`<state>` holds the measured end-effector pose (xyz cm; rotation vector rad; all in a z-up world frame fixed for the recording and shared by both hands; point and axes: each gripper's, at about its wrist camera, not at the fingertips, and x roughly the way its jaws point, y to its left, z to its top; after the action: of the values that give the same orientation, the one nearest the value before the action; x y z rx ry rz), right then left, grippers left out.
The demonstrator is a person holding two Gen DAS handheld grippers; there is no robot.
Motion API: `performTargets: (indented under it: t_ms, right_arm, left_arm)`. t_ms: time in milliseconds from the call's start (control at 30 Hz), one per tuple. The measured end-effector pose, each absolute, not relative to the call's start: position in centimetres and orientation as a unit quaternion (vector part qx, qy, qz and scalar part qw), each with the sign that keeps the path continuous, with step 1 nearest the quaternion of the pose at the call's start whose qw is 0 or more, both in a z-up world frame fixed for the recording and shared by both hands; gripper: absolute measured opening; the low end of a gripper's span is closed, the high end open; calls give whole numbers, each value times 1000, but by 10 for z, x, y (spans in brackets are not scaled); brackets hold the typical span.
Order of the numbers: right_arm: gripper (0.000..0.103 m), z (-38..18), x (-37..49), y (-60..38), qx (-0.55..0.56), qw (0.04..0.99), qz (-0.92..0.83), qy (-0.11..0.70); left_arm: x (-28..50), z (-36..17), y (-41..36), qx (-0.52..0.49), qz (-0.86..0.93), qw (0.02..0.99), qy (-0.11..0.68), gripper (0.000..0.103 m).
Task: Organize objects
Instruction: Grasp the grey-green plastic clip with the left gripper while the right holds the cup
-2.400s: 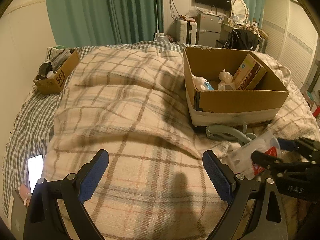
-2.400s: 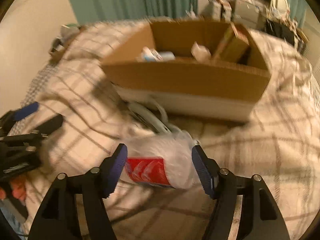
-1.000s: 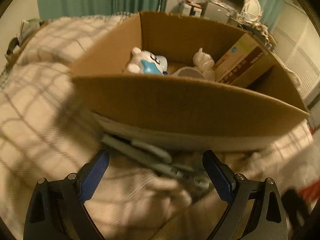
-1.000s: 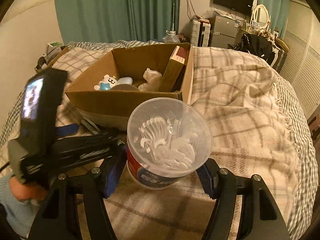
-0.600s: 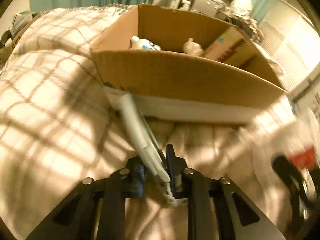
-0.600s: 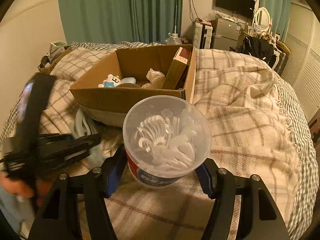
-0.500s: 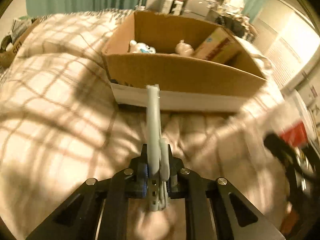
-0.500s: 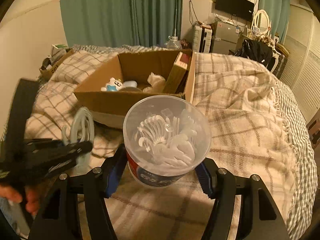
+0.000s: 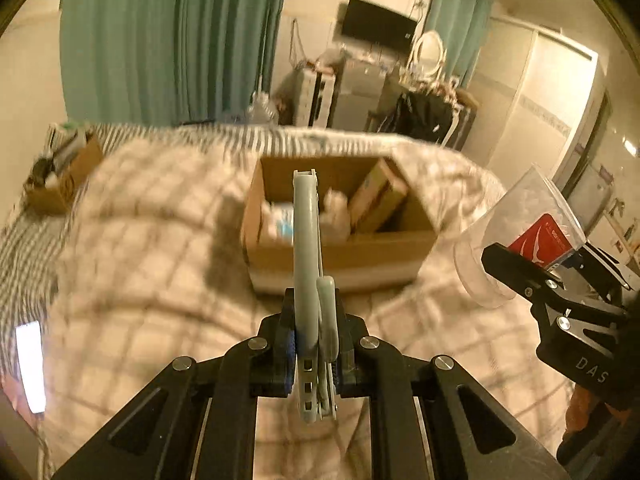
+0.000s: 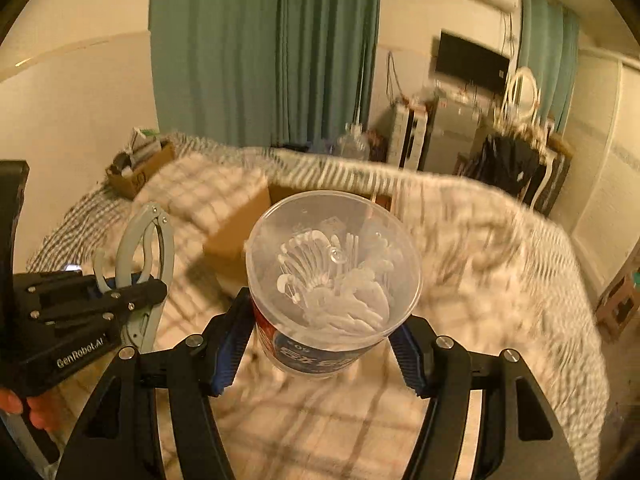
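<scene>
My left gripper is shut on a pale grey-green folding hanger and holds it edge-on above the bed; the hanger also shows in the right wrist view. My right gripper is shut on a clear plastic tub with a red and blue label, filled with white plastic picks. The tub also shows in the left wrist view at the right. The open cardboard box sits ahead on the plaid blanket, holding a blue-white toy and a tan carton.
A small cardboard box of clutter sits at the bed's far left corner. A lit phone lies at the left edge. Green curtains, a TV and furniture stand behind the bed.
My left gripper closed on the hanger beside the box and lifted it. My right gripper picked up the tub from the blanket and raised it. Both have risen and pulled back.
</scene>
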<state>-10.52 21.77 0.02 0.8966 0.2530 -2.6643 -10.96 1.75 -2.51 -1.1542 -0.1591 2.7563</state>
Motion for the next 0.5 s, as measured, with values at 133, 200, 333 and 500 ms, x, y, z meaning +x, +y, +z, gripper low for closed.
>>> performTargets:
  t_ms: [133, 200, 333, 500]
  right_arm:
    - [64, 36, -124, 205, 279, 164, -941, 102]
    - [64, 46, -141, 198, 274, 170, -941, 102]
    - [64, 49, -202, 182, 299, 182, -932, 96]
    - [64, 23, -272, 169, 345, 180, -916, 93]
  left_arm:
    - [-135, 12, 17, -339, 939, 51, -23, 13]
    - [-154, 22, 21, -327, 944, 47, -4, 13]
    - [-200, 25, 20, -328, 944, 44, -10, 13]
    - [-256, -3, 21, -353, 934, 50, -22, 13]
